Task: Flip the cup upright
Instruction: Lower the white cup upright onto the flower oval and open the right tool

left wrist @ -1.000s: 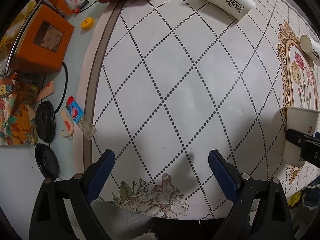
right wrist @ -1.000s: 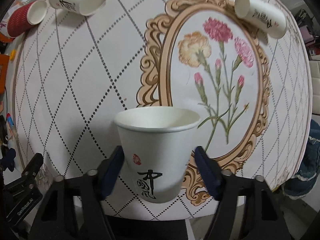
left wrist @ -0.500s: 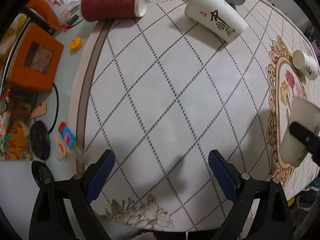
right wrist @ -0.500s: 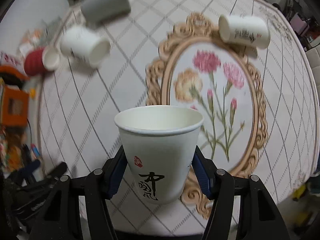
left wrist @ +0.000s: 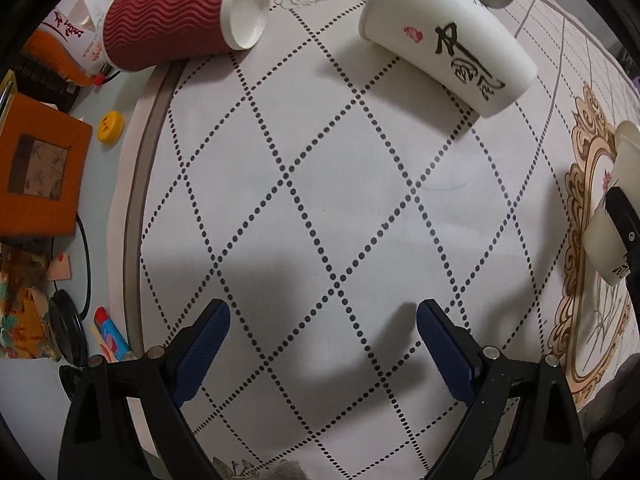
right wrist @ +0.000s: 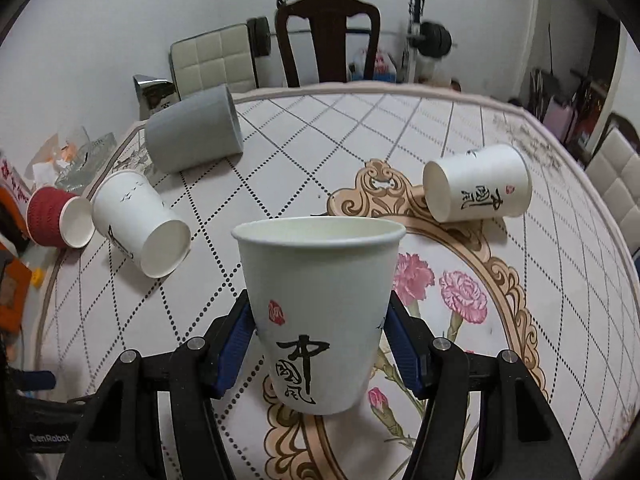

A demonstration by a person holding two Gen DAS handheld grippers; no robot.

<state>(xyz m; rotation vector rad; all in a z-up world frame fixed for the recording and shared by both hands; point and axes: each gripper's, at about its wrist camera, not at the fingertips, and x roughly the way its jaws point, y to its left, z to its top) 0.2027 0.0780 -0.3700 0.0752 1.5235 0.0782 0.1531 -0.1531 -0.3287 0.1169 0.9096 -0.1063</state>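
Note:
My right gripper (right wrist: 320, 344) is shut on a white paper cup (right wrist: 318, 304) with black calligraphy, held upright with its mouth up over the flower medallion. The same cup shows at the right edge of the left wrist view (left wrist: 612, 216). My left gripper (left wrist: 323, 340) is open and empty above the diamond-pattern tablecloth. A white cup (left wrist: 448, 36) lies on its side ahead of it; it also shows in the right wrist view (right wrist: 140, 224). A red ribbed cup (left wrist: 176, 16), a grey cup (right wrist: 192, 134) and another white cup (right wrist: 478, 198) also lie on their sides.
Left of the cloth lie an orange box (left wrist: 38, 176), a yellow cap (left wrist: 110, 126), black lids (left wrist: 66, 328) and a small tube (left wrist: 110, 334). Chairs (right wrist: 328, 36) and weights stand beyond the table's far edge.
My right gripper has tilted up with the cup, so the room beyond the table shows now. My left gripper has moved forward toward the lying white and red cups.

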